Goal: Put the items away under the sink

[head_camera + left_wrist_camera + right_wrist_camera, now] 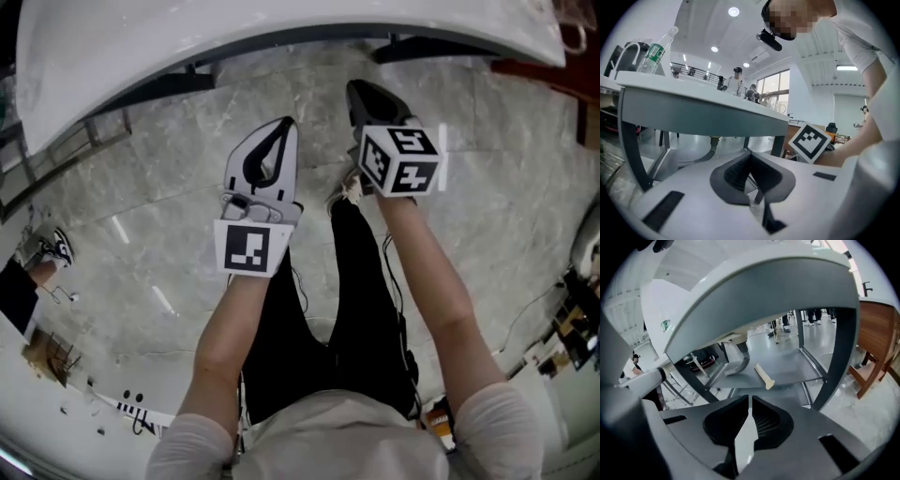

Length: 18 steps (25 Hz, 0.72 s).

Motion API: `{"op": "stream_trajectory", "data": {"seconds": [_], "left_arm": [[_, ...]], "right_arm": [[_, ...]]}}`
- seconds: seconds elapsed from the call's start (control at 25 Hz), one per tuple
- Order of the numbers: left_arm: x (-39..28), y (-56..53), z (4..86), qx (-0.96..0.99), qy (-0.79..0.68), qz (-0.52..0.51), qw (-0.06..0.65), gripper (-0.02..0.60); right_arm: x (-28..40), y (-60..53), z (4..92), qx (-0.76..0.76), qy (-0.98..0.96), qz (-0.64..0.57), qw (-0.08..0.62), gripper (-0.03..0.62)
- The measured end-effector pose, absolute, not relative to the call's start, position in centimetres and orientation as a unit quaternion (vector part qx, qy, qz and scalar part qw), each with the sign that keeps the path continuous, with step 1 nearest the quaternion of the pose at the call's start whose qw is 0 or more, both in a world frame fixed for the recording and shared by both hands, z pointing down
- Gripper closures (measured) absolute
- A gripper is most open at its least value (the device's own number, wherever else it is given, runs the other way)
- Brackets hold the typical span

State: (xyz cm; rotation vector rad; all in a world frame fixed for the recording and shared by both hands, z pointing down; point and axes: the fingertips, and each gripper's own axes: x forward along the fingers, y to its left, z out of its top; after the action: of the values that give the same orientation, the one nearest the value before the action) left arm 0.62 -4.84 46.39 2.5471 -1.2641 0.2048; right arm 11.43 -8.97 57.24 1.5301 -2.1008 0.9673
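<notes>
Your left claw [749, 153] and right claw [750, 399] are both pinched shut, empty, with a cream block [764, 376] lying on the shelf [792, 364].

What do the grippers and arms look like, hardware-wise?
Left gripper: white shell, dark ribbed jaws. Right gripper looks darker. Each carries a cube with black-and-white square markers. Thin cables run by both wrists. Arms bare; pale sleeves near the shoulders.

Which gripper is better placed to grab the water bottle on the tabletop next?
Left, probably. The left gripper has the water bottle in its view, up on the tabletop. The right gripper looks underneath, at the lower shelf, no bottle in sight. Both are shut and empty.
</notes>
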Motion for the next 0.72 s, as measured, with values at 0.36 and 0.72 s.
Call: {"op": "stream_trajectory", "data": {"seconds": [0.36, 0.72], "left_arm": [[0.9, -2.7, 36.3, 0.883, -0.440, 0.046, 0.159, 0.578], [-0.7, -1.7, 30.0, 0.883, -0.444, 0.018, 0.148, 0.578]], "right_arm": [[10.3, -4.3, 44.4, 0.537, -0.761, 0.328, 0.158, 0.545], [9.8, -4.2, 37.6, 0.542, -0.775, 0.294, 0.140, 0.545]]}}
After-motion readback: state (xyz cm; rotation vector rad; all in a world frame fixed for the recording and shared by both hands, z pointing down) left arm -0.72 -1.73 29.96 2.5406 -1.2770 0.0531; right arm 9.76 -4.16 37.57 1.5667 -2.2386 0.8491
